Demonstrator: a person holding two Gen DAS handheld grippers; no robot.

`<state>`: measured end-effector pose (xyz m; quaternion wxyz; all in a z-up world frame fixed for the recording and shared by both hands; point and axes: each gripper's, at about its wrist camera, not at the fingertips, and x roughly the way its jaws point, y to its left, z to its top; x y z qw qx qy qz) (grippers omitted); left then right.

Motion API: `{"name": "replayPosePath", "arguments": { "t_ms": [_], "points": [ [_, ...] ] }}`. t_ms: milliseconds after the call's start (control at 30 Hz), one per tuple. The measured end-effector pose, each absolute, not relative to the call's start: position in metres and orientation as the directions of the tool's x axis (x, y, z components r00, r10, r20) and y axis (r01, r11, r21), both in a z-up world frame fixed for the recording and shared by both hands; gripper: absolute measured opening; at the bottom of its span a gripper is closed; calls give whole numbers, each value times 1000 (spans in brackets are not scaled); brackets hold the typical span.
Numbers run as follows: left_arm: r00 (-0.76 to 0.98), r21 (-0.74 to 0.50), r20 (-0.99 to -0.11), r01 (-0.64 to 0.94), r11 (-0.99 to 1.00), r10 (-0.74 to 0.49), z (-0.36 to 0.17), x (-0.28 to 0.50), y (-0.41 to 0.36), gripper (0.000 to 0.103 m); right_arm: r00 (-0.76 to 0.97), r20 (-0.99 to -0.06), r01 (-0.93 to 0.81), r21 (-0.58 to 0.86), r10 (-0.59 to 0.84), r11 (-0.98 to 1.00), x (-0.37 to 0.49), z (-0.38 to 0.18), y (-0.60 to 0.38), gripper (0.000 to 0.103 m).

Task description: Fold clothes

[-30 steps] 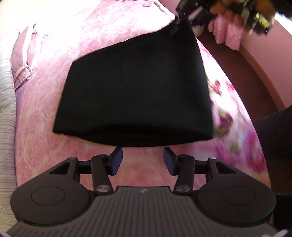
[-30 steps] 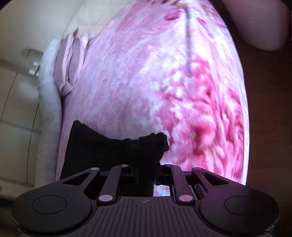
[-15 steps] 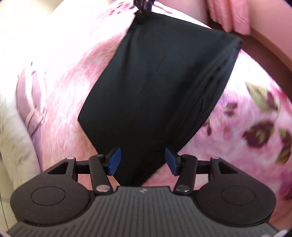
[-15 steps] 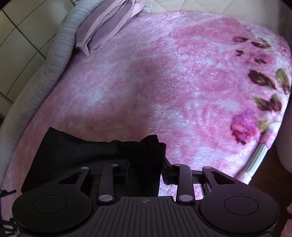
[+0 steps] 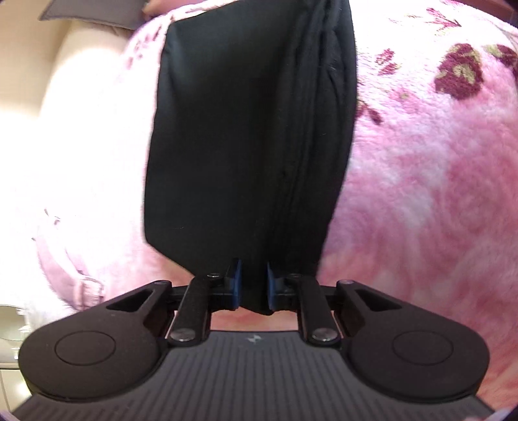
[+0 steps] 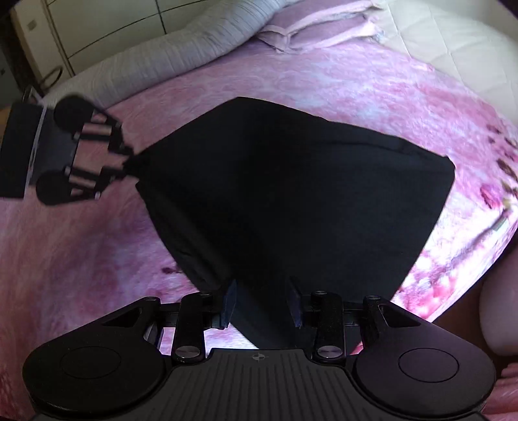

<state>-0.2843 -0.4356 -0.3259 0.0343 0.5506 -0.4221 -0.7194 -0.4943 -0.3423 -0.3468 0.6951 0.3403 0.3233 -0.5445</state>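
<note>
A black garment (image 5: 242, 129), folded into a thick pad, lies on a pink flowered blanket (image 5: 421, 194). In the left wrist view its layered edge runs up the right side. My left gripper (image 5: 254, 275) is closing, and its blue pads press on the garment's near corner. The right wrist view shows the garment (image 6: 291, 194) spread wide, with the left gripper (image 6: 129, 158) pinching its far left corner. My right gripper (image 6: 262, 291) stands open over the near corner, which lies between the pads without being squeezed.
A grey ribbed bolster (image 6: 178, 55) runs along the far side of the blanket (image 6: 81, 259). A folded pale pink cloth (image 6: 323, 29) and a cream quilted cover (image 6: 453, 39) lie beyond it. White cabinet doors (image 6: 97, 26) stand at the back left.
My left gripper rolled, came down on the garment's corner and closed on it. My right gripper let go of the bunched corner, opened wider and swung round to another corner.
</note>
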Motion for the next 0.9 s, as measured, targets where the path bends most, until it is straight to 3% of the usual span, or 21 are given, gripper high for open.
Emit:
{"name": "replayPosePath", "arguments": {
  "t_ms": [167, 300, 333, 433, 533, 600, 633, 667, 767, 900],
  "points": [
    [-384, 637, -770, -412, -652, -510, -355, -273, -446, 7, 159, -843, 974, 47, -514, 224, -464, -371, -343, 38],
    [-393, 640, -765, -387, -663, -510, -362, -274, -449, 6, 63, -853, 939, -126, -518, 320, -442, -382, -338, 38],
    [-399, 644, -762, -385, -661, -510, -362, -273, -449, 6, 37, -853, 921, -174, -521, 349, -435, -383, -334, 40],
    [-417, 658, -750, -385, -647, -514, -364, -268, -446, 5, -25, -860, 838, -296, -510, 458, -416, -394, -323, 62],
    [-424, 671, -738, -377, -638, -525, -361, -265, -444, 9, -79, -861, 735, -391, -502, 554, -404, -414, -322, 63],
    [-409, 661, -746, -363, -657, -525, -353, -264, -442, 33, -78, -856, 715, -405, -511, 570, -405, -419, -327, 63],
    [-409, 659, -748, -355, -663, -523, -348, -263, -439, 62, -78, -857, 713, -405, -509, 573, -407, -420, -331, 57],
    [-430, 663, -741, -348, -663, -516, -342, -260, -433, 71, -84, -858, 714, -407, -507, 570, -410, -420, -336, 33],
    [-491, 675, -719, -330, -659, -491, -326, -253, -415, 76, -38, -887, 755, -328, -461, 567, -423, -408, -352, 20],
    [-549, 698, -699, -383, -605, -458, -335, -266, -392, 79, 0, -877, 751, -317, -480, 579, -430, -380, -354, 15]
  ]
}}
